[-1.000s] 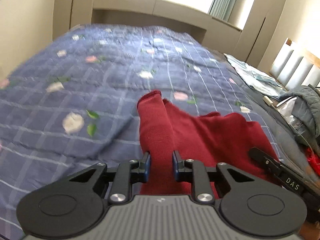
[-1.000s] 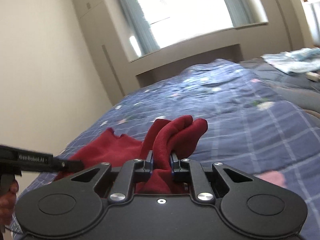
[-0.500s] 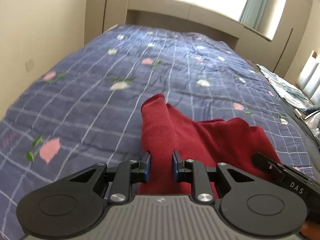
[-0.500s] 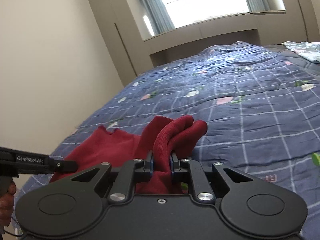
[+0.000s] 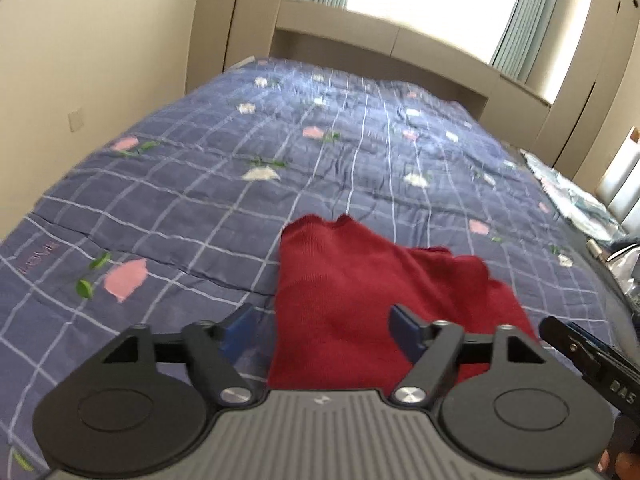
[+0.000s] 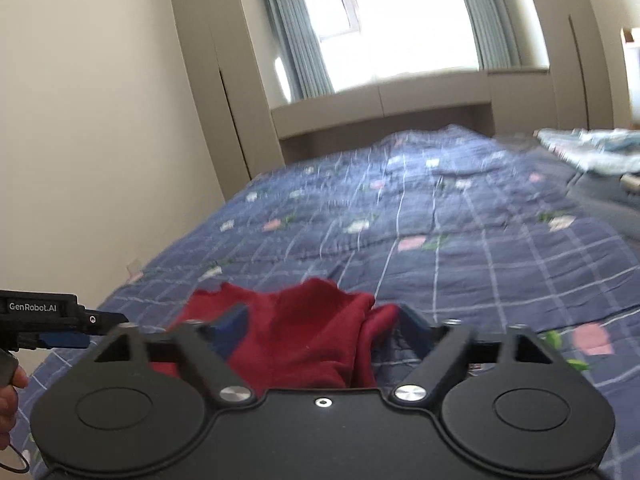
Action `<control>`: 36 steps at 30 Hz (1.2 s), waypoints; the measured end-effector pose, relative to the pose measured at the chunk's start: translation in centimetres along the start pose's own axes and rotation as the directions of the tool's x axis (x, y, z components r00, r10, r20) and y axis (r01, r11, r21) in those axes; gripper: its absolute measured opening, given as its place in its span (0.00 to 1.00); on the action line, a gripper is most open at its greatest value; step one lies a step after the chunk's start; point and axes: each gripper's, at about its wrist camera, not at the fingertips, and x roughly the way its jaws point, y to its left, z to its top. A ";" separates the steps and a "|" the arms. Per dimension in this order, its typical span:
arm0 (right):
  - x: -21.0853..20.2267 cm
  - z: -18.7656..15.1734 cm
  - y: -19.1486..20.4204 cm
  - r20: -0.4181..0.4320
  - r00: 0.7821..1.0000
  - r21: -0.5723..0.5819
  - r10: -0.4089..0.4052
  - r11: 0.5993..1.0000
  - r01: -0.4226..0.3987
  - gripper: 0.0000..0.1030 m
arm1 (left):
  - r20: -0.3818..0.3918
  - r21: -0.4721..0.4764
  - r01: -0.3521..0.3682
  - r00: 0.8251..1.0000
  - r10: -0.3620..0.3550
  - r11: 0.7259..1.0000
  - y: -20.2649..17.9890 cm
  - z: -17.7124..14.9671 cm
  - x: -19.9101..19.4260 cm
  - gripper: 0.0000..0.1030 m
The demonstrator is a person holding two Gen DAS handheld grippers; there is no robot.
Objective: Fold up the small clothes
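A small dark red knit garment lies folded on the blue checked bedspread. In the left wrist view my left gripper hovers over its near edge, jaws opening wide, blue pads clear of the cloth on both sides. In the right wrist view the same red garment sits between the spread fingers of my right gripper, whose jaws are opening too; no pad presses on it. The right gripper's tip shows at the right edge of the left view, and the left gripper at the left edge of the right view.
The blue floral bedspread stretches to the window wall. A pale blue cloth lies at the far right of the bed. A beige wall runs along the left side. A hand shows at the left edge.
Both grippers have let go of the red garment and spread their jaws wide. The raised folds they held have dropped flat onto the bedspread. Both hands shifted along the bed.
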 end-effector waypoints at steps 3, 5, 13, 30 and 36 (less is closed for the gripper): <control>-3.6 0.1 0.9 0.047 0.999 -0.007 0.007 1.000 -0.006 0.99 | 0.057 0.011 -0.004 0.998 0.003 1.000 -0.2 -0.7 -3.2 0.93; -5.9 0.0 1.6 0.070 0.997 -0.017 0.012 1.000 -0.011 0.99 | 0.100 0.018 -0.013 0.995 0.011 1.000 -0.3 -1.5 -5.5 1.00; -14.3 -2.4 4.2 0.128 0.992 -0.055 0.023 0.998 -0.016 0.99 | 0.197 0.062 -0.051 0.980 0.038 0.997 0.4 -6.4 -13.6 1.00; -19.8 -8.2 6.8 0.048 0.999 -0.120 0.021 0.993 -0.015 0.99 | 0.220 0.101 -0.103 0.972 0.079 0.990 2.4 -15.2 -20.6 1.00; -19.3 -8.5 6.9 0.029 0.999 -0.116 0.026 0.993 -0.023 0.99 | 0.210 0.101 -0.111 0.974 0.088 0.989 2.8 -15.7 -20.2 1.00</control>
